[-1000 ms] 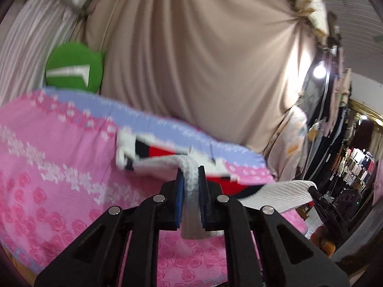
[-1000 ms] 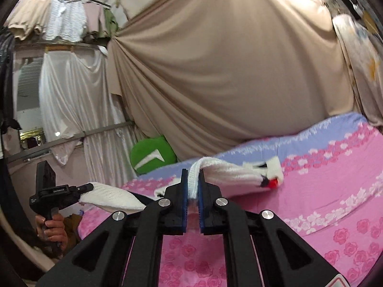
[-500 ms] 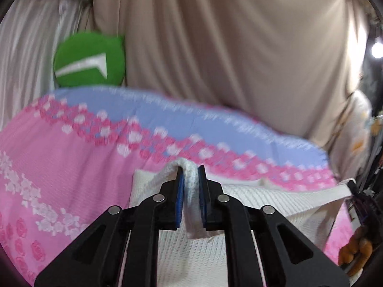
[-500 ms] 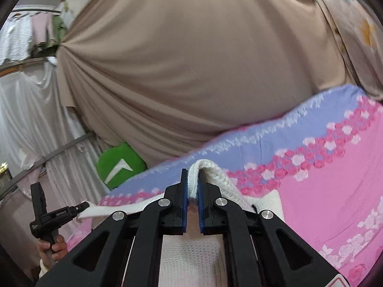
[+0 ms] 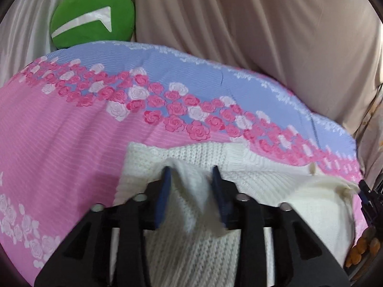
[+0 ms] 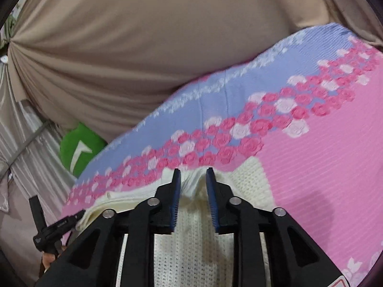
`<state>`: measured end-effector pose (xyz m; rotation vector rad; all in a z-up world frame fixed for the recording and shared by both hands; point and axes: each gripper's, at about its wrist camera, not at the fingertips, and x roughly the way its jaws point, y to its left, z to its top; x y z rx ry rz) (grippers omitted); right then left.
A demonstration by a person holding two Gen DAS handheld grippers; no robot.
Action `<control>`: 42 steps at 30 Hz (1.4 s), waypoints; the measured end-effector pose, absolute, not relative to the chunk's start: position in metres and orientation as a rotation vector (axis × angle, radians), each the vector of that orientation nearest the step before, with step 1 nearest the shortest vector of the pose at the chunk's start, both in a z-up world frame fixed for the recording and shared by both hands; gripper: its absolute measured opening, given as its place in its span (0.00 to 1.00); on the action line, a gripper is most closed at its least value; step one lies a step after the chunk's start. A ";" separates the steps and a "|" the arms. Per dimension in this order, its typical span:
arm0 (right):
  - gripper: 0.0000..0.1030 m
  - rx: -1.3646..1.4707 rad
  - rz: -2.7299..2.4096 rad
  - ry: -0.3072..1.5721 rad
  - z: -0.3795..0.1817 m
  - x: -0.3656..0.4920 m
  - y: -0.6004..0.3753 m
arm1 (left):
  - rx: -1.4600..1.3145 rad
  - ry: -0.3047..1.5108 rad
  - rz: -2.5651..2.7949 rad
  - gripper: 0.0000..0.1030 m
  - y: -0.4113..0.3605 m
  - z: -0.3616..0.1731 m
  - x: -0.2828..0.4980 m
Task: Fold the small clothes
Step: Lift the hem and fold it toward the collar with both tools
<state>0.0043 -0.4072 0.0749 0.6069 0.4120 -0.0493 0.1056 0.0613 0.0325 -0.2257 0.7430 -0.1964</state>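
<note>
A white knitted garment (image 5: pixel 196 246) lies spread on the pink and blue rose-patterned bed cover (image 5: pixel 59 143). My left gripper (image 5: pixel 191 171) is open, its blue pads apart, with a raised ridge of the knit standing loose between them. In the right wrist view the same garment (image 6: pixel 191 246) lies below my right gripper (image 6: pixel 191 172), which is also open with a bunched ridge of knit between its pads. The far edge of the garment (image 6: pixel 251 174) lies flat on the cover.
A green round cushion (image 5: pixel 93 21) with a white mark sits at the bed's far corner. Beige drapes (image 5: pixel 251 24) hang behind the bed. The other handheld gripper (image 6: pixel 50 227) shows at the left of the right wrist view.
Both grippers lowered the garment from the air onto the bed, then opened; the knit folds they pinched now stand free between the pads.
</note>
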 end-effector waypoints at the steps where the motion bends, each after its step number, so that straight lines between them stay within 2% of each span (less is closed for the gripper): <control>1: 0.50 0.626 -0.044 0.379 0.080 -0.013 -0.411 | -0.234 0.719 -0.196 0.60 0.066 0.039 0.094; 2: 0.54 0.641 -0.031 0.375 0.081 -0.031 -0.413 | -0.235 0.698 -0.197 0.66 0.072 0.045 0.082; 5: 0.56 0.615 -0.014 0.468 0.071 -0.071 -0.410 | -0.211 0.712 -0.219 0.70 0.093 0.050 0.043; 11: 0.58 0.586 -0.067 0.691 0.026 -0.122 -0.393 | -0.344 0.875 -0.307 0.70 0.125 0.013 -0.002; 12: 0.58 0.590 -0.051 0.704 0.021 -0.121 -0.389 | -0.350 0.875 -0.310 0.67 0.125 0.010 -0.004; 14: 0.58 0.536 -0.071 0.726 0.020 -0.114 -0.378 | -0.340 0.865 -0.288 0.52 0.122 0.010 -0.007; 15: 0.57 0.509 -0.073 0.718 0.021 -0.112 -0.374 | -0.330 0.861 -0.274 0.33 0.119 0.010 -0.007; 16: 0.45 0.485 -0.065 0.698 0.026 -0.111 -0.369 | -0.325 0.855 -0.264 0.26 0.119 0.012 -0.007; 17: 0.12 0.472 -0.052 0.679 0.030 -0.109 -0.365 | -0.326 0.848 -0.255 0.24 0.119 0.015 -0.008; 20: 0.07 0.479 -0.025 0.626 0.044 -0.116 -0.366 | -0.325 0.798 -0.261 0.14 0.126 0.031 -0.021; 21: 0.07 0.482 -0.022 0.609 0.049 -0.122 -0.368 | -0.324 0.789 -0.269 0.08 0.129 0.036 -0.025; 26: 0.06 0.489 -0.037 0.621 0.054 -0.158 -0.375 | -0.319 0.846 -0.271 0.08 0.146 0.032 -0.052; 30: 0.06 0.491 -0.088 0.742 0.021 -0.172 -0.381 | -0.299 0.966 -0.234 0.08 0.151 -0.006 -0.065; 32: 0.06 0.539 -0.067 0.759 0.006 -0.172 -0.389 | -0.278 0.944 -0.229 0.08 0.152 -0.007 -0.069; 38: 0.17 0.469 -0.071 0.694 0.045 -0.156 -0.390 | -0.219 0.828 -0.245 0.17 0.141 0.039 -0.066; 39: 0.19 0.437 -0.074 0.663 0.058 -0.149 -0.388 | -0.223 0.784 -0.250 0.31 0.139 0.053 -0.062; 40: 0.31 0.420 -0.063 0.634 0.069 -0.141 -0.387 | -0.233 0.743 -0.260 0.55 0.137 0.065 -0.056; 41: 0.48 0.399 -0.041 0.601 0.080 -0.128 -0.385 | -0.245 0.706 -0.286 0.64 0.133 0.077 -0.046; 42: 0.53 0.380 -0.029 0.581 0.086 -0.116 -0.385 | -0.249 0.678 -0.312 0.68 0.125 0.085 -0.035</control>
